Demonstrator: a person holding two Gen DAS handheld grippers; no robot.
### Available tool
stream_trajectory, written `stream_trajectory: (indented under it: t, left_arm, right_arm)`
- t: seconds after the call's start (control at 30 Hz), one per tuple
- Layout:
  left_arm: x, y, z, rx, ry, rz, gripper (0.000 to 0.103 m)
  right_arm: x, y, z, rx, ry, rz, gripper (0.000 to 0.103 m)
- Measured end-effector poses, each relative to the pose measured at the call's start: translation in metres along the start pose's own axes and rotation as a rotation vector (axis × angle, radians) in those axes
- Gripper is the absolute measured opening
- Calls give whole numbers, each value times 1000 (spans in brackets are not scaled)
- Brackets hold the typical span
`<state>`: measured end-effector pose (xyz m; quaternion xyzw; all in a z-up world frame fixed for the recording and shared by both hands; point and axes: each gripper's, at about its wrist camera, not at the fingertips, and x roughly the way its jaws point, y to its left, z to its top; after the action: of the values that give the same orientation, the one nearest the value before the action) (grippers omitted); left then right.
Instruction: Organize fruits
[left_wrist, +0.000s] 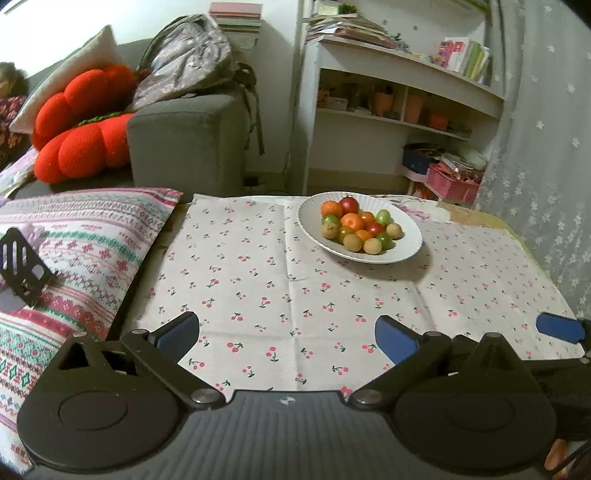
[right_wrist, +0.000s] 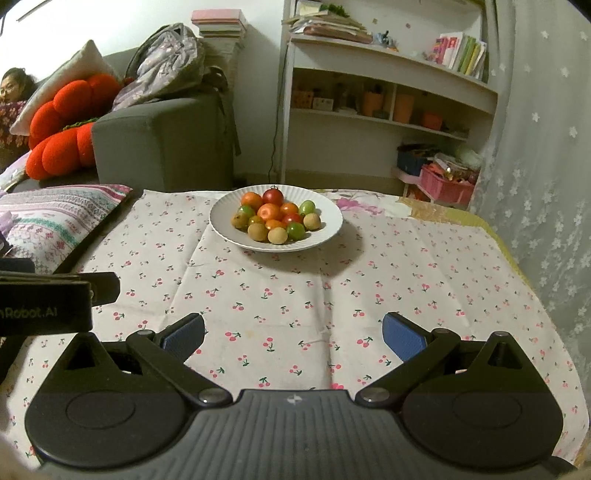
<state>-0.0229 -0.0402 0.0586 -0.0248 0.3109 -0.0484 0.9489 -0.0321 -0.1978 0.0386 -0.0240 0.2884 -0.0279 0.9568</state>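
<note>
On the cherry-print table (right_wrist: 332, 295) the white plate (right_wrist: 328, 229) holds all the mixed fruits (right_wrist: 275, 219) heaped together, none lying loose, fitting either sorted-back or yet-unsorted, while left tool (left_wrist: 288, 334) and right tool (right_wrist: 293, 332) gape wide, empty

Orange, red, green and tan fruits (right_wrist: 275, 218) fill a white ribbed plate (right_wrist: 221, 225).
Beneath: a white tablecloth (right_wrist: 295, 302) printed with red cherries; blue gripper pads (right_wrist: 404, 338).

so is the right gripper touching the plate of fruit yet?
Apart. In the right wrist view the right gripper is open and empty, with a wide stretch of bare cherry-print cloth between its fingertips and the white plate.
</note>
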Motion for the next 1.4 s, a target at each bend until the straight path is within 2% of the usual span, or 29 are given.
stream_trajectory:
  t: [0.33, 0.9, 1.4]
  left_arm:
    - [11, -4, -3, 42, 60, 51, 93]
    - [6, -6, -1, 58, 27, 39, 93]
    - [3, -8, -2, 54, 5, -14, 93]
  right_arm:
    - [15, 0, -3, 15, 137, 30, 103]
    - [13, -6, -2, 31, 107, -1, 103]
    - [13, -6, -1, 28, 95, -4, 103]
